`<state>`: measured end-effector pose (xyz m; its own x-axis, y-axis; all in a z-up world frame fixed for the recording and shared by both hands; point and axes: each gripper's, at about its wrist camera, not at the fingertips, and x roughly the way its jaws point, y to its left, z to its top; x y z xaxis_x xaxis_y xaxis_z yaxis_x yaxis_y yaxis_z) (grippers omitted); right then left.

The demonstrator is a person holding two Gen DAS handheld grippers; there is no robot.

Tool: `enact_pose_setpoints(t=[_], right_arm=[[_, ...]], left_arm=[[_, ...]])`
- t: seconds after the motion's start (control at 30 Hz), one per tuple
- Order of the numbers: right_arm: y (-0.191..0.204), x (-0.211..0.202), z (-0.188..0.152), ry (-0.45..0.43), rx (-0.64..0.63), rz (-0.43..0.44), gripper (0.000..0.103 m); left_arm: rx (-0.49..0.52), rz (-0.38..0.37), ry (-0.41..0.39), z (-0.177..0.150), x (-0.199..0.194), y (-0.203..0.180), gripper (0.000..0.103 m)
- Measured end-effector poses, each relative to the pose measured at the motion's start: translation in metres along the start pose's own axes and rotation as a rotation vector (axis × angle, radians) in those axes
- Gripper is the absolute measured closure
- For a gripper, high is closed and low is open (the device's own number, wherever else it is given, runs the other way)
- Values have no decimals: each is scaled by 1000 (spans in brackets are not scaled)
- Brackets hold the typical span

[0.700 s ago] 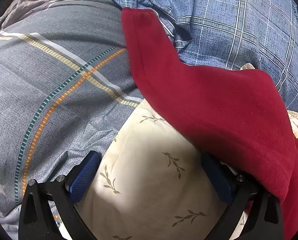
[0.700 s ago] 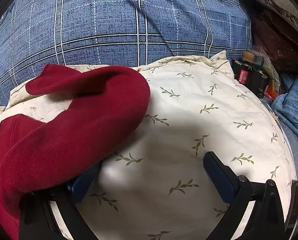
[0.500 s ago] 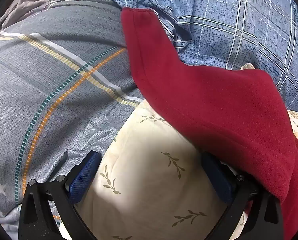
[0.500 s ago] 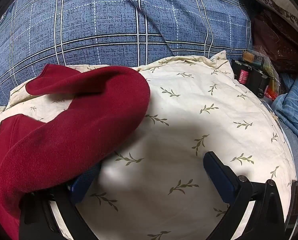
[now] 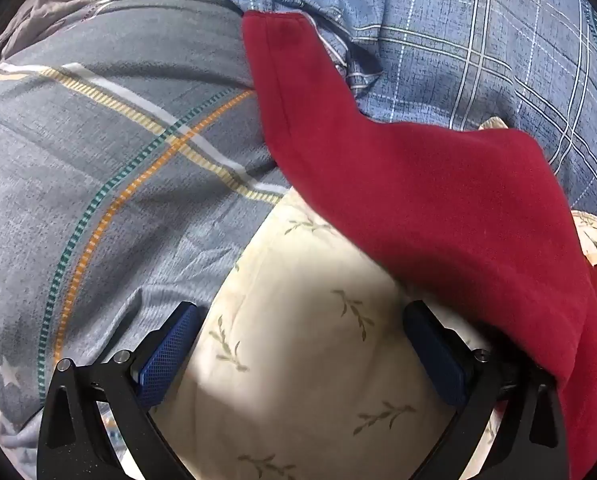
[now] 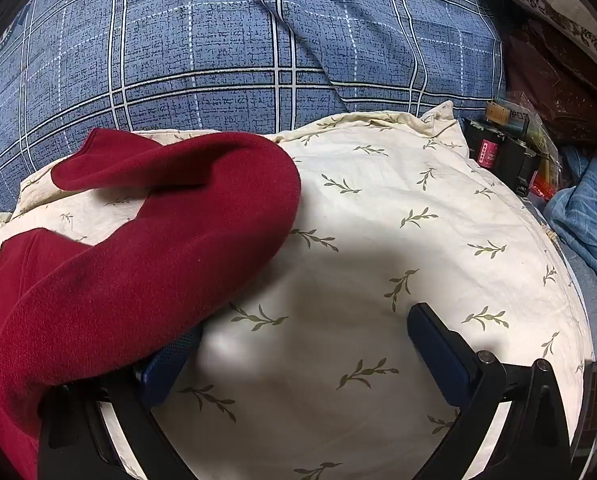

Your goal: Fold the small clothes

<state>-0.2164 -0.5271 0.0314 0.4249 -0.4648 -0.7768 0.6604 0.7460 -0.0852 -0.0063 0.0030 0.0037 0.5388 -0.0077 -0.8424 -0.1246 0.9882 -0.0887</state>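
I hold my left gripper (image 5: 302,344) and right gripper (image 6: 302,344) over a cream pillow (image 6: 418,220) printed with leaf sprigs, both angled down with jaws spread wide and nothing between them. A red fleece garment (image 5: 438,200) lies across the pillow, draped over the left gripper's right finger and the right gripper's left finger. Blue plaid bedding (image 6: 218,40) lies behind. No containers show.

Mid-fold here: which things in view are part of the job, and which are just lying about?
Job: red fleece garment, left gripper, right gripper, both open.

Lying about: leaf-print pillow, blue plaid bedding, grey striped quilt, black packets.
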Motion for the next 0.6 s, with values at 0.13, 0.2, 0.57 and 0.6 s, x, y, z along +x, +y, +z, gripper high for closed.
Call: enact_pose_setpoints(t=[0.13,0.2,0.57,0.6], right_arm=[[1,-4,-1,17,10,7,1],[2,-9,-4,38,11,5,0],[23,-103,-76,107,-47,124,0],[27,-115,-81,106,-56,146,0]], left_arm=[[-14,5,5,-5,-12,4,2],[-1,9,-2,-10,-20,3,3],[174,-62,-191,-50,-115,-10,7],[184,-68,-215,-54,-125,-11,7]])
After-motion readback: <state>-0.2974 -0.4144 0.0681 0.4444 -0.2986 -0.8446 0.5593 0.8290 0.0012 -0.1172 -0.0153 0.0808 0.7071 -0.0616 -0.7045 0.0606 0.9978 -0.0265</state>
